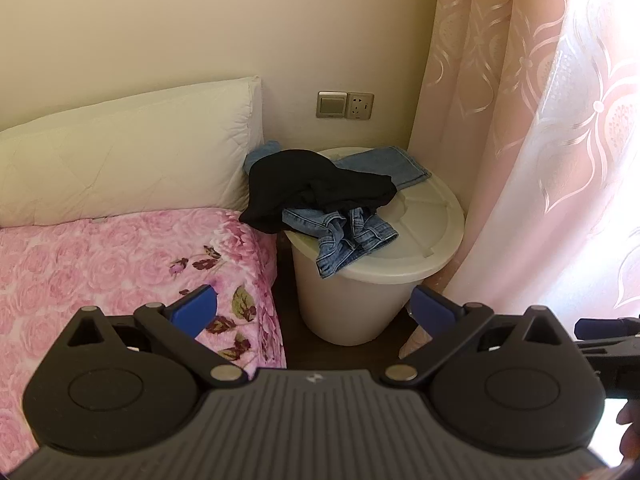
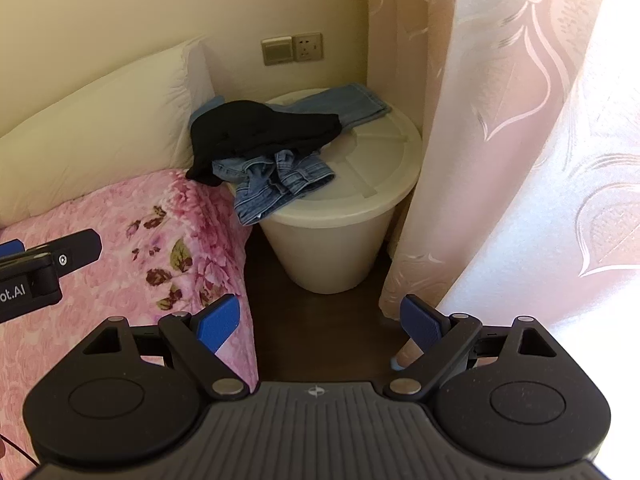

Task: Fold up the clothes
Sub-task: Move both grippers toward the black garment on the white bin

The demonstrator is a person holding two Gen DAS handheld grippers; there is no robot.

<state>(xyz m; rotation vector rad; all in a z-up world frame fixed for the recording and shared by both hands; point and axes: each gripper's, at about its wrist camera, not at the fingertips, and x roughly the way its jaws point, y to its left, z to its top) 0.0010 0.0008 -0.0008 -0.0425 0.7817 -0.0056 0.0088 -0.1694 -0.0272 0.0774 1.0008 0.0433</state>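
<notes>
Both tools sit well back from the laundry, side by side. My left gripper (image 1: 314, 312) has its blue pads spread wide with nothing between them; one finger overlaps the pink floral bedspread (image 1: 100, 264), the other the dark floor beside the curtain (image 1: 540, 140). My right gripper (image 2: 320, 322) is likewise wide apart and holds nothing.

The clothes are piled on the lid of a white bin (image 1: 424, 216) standing in the corner between bed and curtain. On top: a black garment (image 1: 312, 184), crumpled, its left edge drooping off the lid toward the bed. Under it, a bunched denim piece (image 1: 348, 240) hangs over the lid's front rim. A second, flatter stretch of denim (image 1: 392, 166) lies at the back of the lid (same garment or a separate one, I cannot tell).

A white pillow (image 1: 128, 148) leans against the wall at the bed's head. A switch and socket plate (image 1: 346, 106) is on the wall above the bin.
</notes>
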